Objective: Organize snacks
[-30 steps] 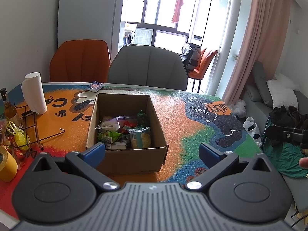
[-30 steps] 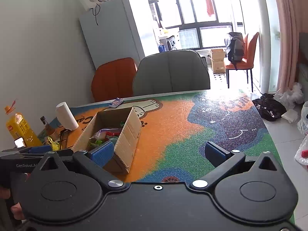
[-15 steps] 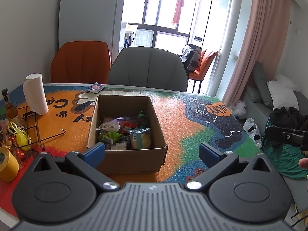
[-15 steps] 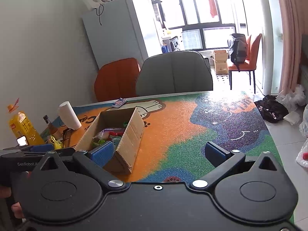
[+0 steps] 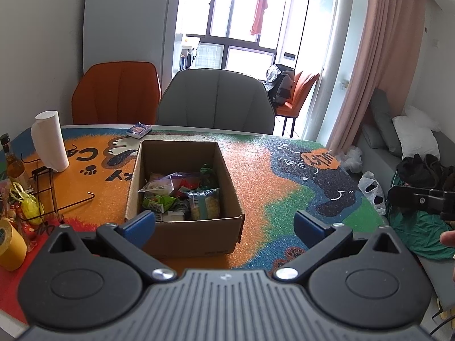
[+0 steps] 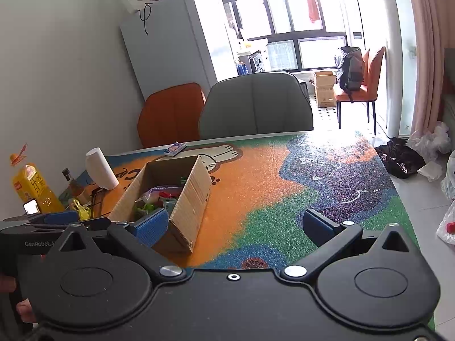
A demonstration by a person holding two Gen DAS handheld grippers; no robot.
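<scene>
An open cardboard box (image 5: 187,238) stands on the colourful table mat (image 5: 267,187); it also shows in the right wrist view (image 6: 193,201). Several snack packets (image 5: 182,196) lie inside it. A small blue packet (image 5: 138,129) lies on the mat behind the box. My left gripper (image 5: 224,224) is open and empty, just in front of the box's near wall. My right gripper (image 6: 236,224) is open and empty, to the right of the box over the mat. The left gripper also shows at the left edge of the right wrist view (image 6: 42,224).
A paper towel roll (image 5: 49,140), a wire rack (image 5: 45,187), a bottle (image 5: 12,159) and a yellow tape roll (image 5: 10,244) stand on the table's left side. A yellow oil bottle (image 6: 31,187) is there too. Grey (image 5: 216,102) and orange (image 5: 116,91) chairs stand behind.
Both grippers have drifted slightly; the views shifted a little downwards and sideways. Both stay open and empty. The box and snacks have not moved.
</scene>
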